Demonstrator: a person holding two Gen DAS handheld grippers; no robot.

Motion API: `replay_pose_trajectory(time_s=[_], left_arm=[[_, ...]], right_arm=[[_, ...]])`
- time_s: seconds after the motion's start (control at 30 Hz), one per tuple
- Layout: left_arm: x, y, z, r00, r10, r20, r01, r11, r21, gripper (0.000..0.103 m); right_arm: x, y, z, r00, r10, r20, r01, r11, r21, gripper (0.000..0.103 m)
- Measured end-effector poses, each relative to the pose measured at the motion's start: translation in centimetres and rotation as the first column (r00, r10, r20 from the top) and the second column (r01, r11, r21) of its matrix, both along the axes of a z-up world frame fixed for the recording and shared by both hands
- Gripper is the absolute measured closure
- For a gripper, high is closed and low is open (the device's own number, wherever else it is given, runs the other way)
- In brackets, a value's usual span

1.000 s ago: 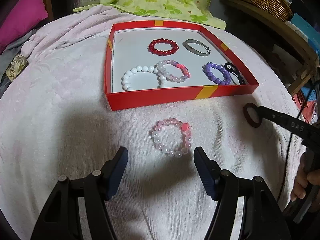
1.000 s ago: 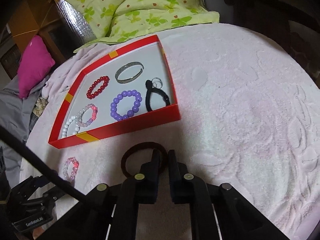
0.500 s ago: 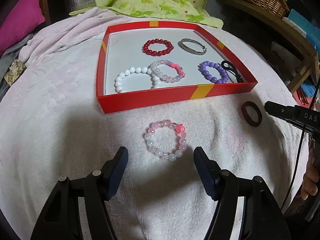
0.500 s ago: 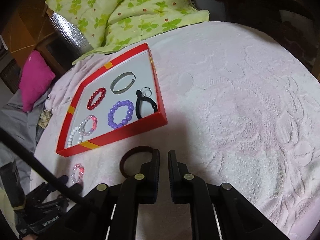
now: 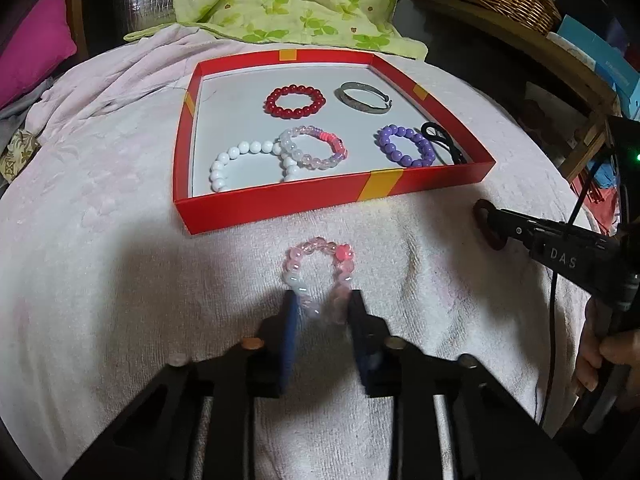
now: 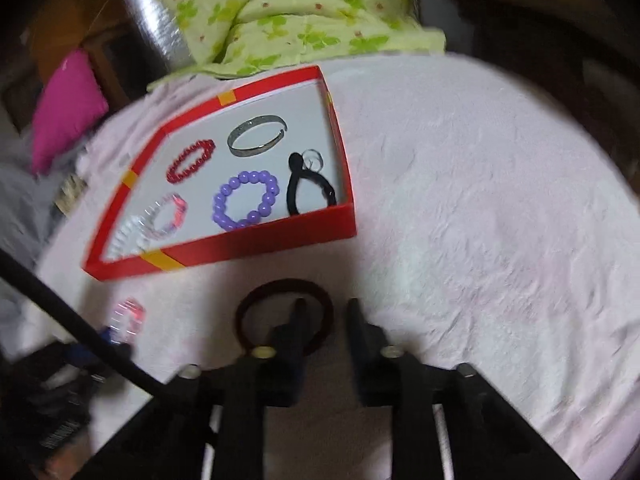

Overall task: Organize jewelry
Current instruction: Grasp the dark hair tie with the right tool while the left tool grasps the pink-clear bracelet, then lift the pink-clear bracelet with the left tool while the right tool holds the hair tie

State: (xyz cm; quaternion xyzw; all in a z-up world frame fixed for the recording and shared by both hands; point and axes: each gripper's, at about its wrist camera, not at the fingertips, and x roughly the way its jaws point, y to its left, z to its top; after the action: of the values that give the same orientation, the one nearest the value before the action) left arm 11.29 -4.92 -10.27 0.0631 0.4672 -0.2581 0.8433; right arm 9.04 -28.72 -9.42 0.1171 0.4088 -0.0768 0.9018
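**Left fingers close on pink bracelet outside tray**

Closing in since a moment ago, the left gripper (image 5: 323, 312) has just brought its blue-padded fingers (image 5: 289, 320) from wide apart to a narrow stance. They now press on the near end of the pink bead bracelet (image 5: 316, 245), which has gone from round to a long oval. That bracelet lies on the pale pink towel (image 5: 100, 240), just in front of the red tray (image 5: 280, 200) and outside it.

Only one word can be read, "DAS", in pale letters on the side of the right gripper (image 6: 325, 316), seen from the left wrist. Print on a blue box at the far right is too small to read.

The pink bracelet is made of clear, pale pink and whitish beads with one bright coral piece at its far right.

A narrow gap shows between the right gripper's black fingers, a little wider than half a second ago. One finger is inside the dark red hair tie (image 6: 280, 283) and one outside, with the band between them, not visibly pinched; the view is blurred. The tie lies on the towel near the tray's front right corner.

Inside the tray lie a red bead bracelet (image 5: 294, 101), a silver bangle (image 5: 363, 98), a white bead bracelet (image 5: 240, 152) overlapped by a clear-and-pink one (image 5: 314, 152), a purple bead bracelet (image 5: 405, 148) and a black hair tie (image 5: 442, 142)
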Motion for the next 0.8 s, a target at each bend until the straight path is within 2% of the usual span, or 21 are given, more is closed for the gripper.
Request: replay_pose_trajectory(time_s=[0.07,0.17,0.43,0.6,0.8], left_arm=[[-0.1,0.1,0.1,1.000,-0.012,-0.005,0.012,1.000,-0.017,0.089],[-0.5,0.1,0.4,0.999,-0.033,0.003,0.033,0.999,-0.027,0.095],[-1.0,1.0,1.4,0.998,-0.058,0.010,0.058,0.996,-0.063,0.096],[-1.3,1.5,1.6,0.998,-0.062,0.014,0.063,0.996,-0.069,0.096],[-1.2,1.5,1.4,0.999,-0.033,0.030,0.034,0.999,-0.018,0.096]], right_arm=[[-0.2,0.2,0.1,1.000,0.011,0.004,-0.011,1.000,-0.003,0.096],[-0.6,0.1,0.4,1.000,0.012,0.019,-0.012,1.000,-0.015,0.096],[-1.6,-1.3,1.5,0.998,-0.003,0.061,-0.003,0.995,0.097,0.096],[-1.8,-1.2,1.3,0.999,0.003,0.043,-0.006,0.996,0.090,0.096],[-1.2,-1.1,-0.1,1.000,0.008,-0.019,-0.006,0.995,0.097,0.096]])
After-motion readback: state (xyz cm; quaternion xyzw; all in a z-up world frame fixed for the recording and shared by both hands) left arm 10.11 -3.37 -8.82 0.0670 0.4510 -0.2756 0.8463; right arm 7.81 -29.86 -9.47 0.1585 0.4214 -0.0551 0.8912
